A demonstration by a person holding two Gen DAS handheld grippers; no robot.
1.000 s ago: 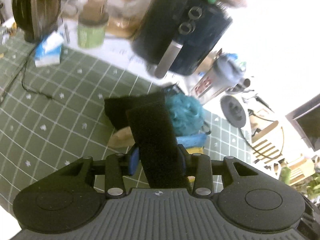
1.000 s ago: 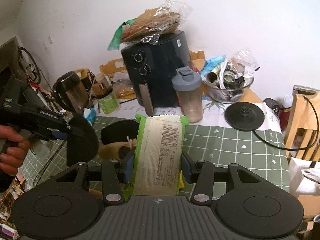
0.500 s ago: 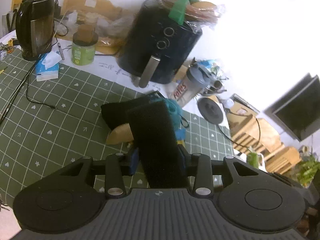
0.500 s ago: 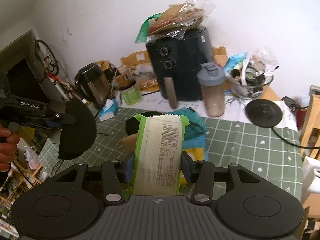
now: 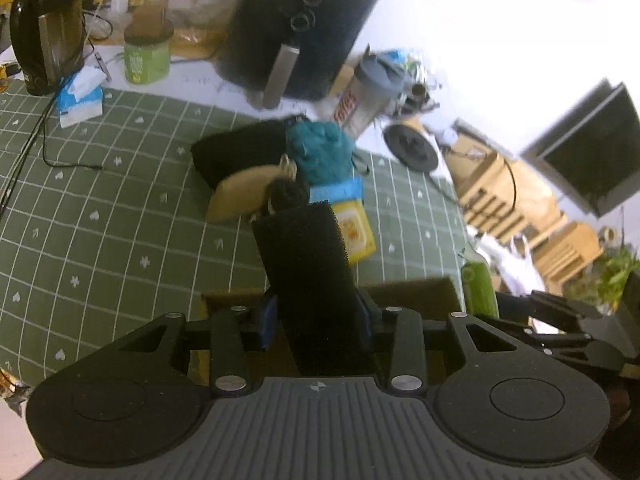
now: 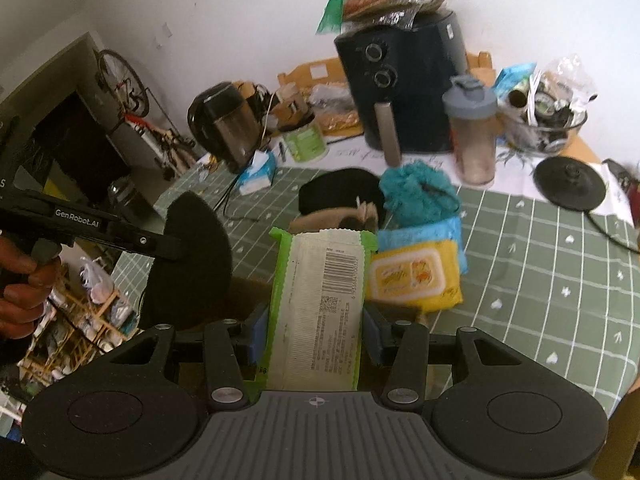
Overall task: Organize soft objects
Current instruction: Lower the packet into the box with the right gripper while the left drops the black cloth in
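A: What does the left gripper (image 5: 316, 316) have?

B: Its jaws are closed partway on a black foam pad (image 5: 308, 272), which is pressed between the two blue pads. In the right wrist view the same pad shows as a half-round black shape (image 6: 192, 256) sticking out past the left gripper (image 6: 176, 246), and a hand (image 6: 20, 280) is around the handle.

A: And the right gripper (image 6: 316, 332)?

B: It grips a green and white packet (image 6: 320, 300) with a barcode on it. The jaws stand about half open around the packet, and both blue pads touch its sides. The packet points straight ahead from the gripper.

A: Where are the other soft things?

B: Ahead of both grippers, on the green checked surface (image 5: 100, 220). Just beyond the tip of the packet lie a yellow wipes pack (image 6: 416, 276) and a blue cloth (image 6: 424, 236) under it. Further ahead are a teal fluffy thing (image 6: 416, 192), a black soft item (image 6: 340, 192) and a tan one (image 6: 320, 222), close together.

A: Is something below the grippers?

B: Yes, a brown box (image 5: 416, 292) at the near edge of the surface, right under the left gripper's jaws. What is inside it I cannot tell.

A: And behind the pile?

B: A dark air fryer (image 6: 404, 92), a shaker bottle (image 6: 472, 132) and a kettle (image 6: 224, 124), well apart from the grippers.
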